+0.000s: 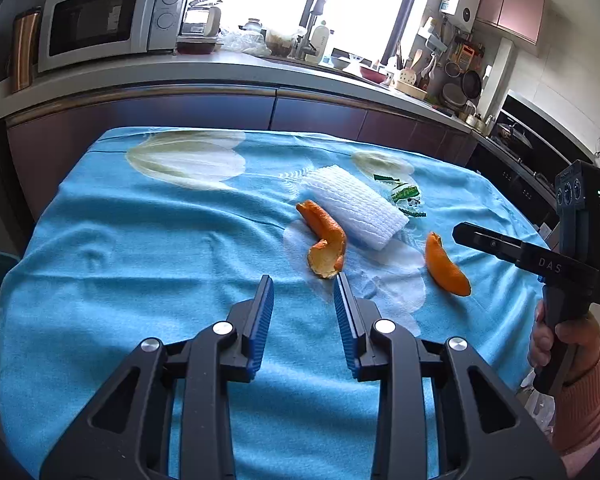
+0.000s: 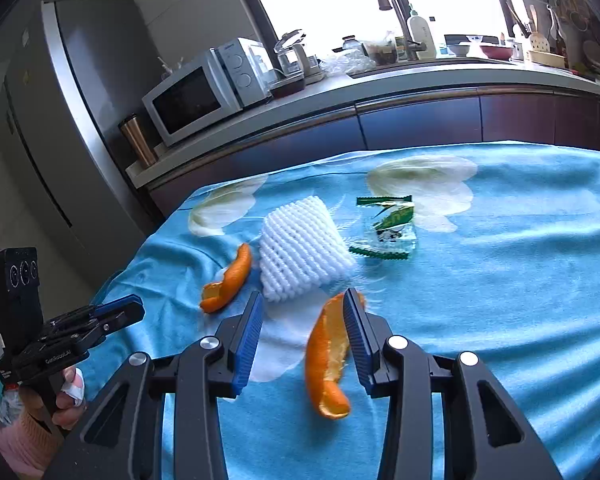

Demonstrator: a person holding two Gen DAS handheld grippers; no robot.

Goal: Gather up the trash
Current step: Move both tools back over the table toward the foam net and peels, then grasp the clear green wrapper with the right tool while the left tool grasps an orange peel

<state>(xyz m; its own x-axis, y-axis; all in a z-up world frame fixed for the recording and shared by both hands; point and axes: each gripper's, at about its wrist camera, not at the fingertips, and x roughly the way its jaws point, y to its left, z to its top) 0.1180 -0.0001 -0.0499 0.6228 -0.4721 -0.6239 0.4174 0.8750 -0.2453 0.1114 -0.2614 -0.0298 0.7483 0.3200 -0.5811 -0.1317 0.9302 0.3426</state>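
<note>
Right gripper (image 2: 302,300) jaws apart over orange peel (image 2: 328,364), foam net (image 2: 300,248), blue cloth (image 2: 500,280)

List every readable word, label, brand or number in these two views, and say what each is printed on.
"DAS" – on the black body of the right gripper, seen from the left wrist view.
"GenRobot.AI" – on the body of the left gripper, seen from the right wrist view.
Microwave brand above its dials: too small to read.
Green snack wrapper print: blurred, unreadable.
</note>
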